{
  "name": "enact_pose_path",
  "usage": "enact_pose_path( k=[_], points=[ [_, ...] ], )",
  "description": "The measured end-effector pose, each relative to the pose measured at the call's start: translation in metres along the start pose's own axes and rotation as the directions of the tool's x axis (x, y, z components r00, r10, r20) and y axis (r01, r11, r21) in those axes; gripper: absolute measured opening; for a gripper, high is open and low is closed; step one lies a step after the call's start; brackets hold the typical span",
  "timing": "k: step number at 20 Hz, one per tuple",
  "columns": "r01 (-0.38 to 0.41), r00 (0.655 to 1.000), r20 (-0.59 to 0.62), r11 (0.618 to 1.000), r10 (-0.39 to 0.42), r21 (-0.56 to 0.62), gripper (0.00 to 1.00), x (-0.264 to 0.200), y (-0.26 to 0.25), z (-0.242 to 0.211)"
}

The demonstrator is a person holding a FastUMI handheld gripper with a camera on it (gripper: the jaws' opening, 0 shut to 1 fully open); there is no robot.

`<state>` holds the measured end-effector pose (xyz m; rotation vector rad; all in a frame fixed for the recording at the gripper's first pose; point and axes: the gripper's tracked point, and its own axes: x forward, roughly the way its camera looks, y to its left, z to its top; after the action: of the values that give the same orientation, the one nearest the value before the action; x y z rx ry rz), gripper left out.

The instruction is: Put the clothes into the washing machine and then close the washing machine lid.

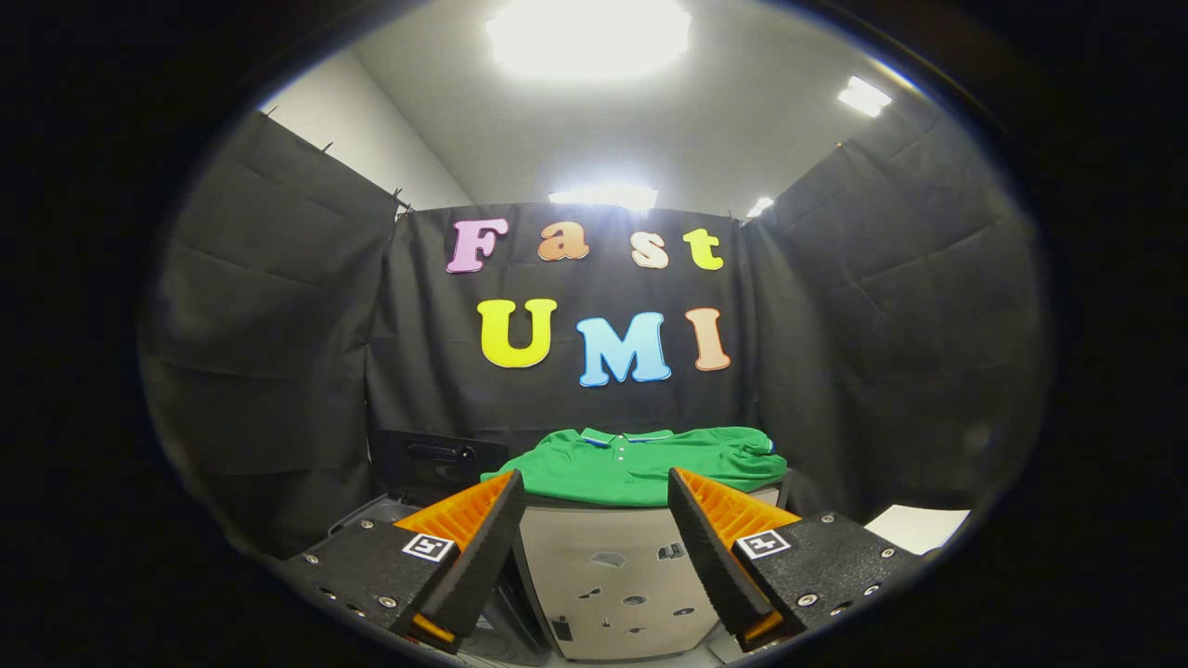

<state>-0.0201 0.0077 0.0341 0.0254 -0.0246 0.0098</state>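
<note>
Shirt [640, 464] lies folded atop the washer [613, 575] just beyond the open, empty hand-held gripper [594, 520], so by my judgement loading and lid-closing both remain undone.

Hand-held gripper [594, 482]: textured black mounts, silver screws, square markers.
</note>
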Motion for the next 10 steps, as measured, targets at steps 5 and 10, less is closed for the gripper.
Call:
enact_pose_path(
  k=[5,10],
  points=[
    [-0.006,1.000,-0.010,1.000,0.006,-0.001,0.95,0.002,0.004,-0.002],
    [-0.011,1.000,-0.012,1.000,0.011,-0.002,0.95,0.018,0.003,0.001]
  ],
)
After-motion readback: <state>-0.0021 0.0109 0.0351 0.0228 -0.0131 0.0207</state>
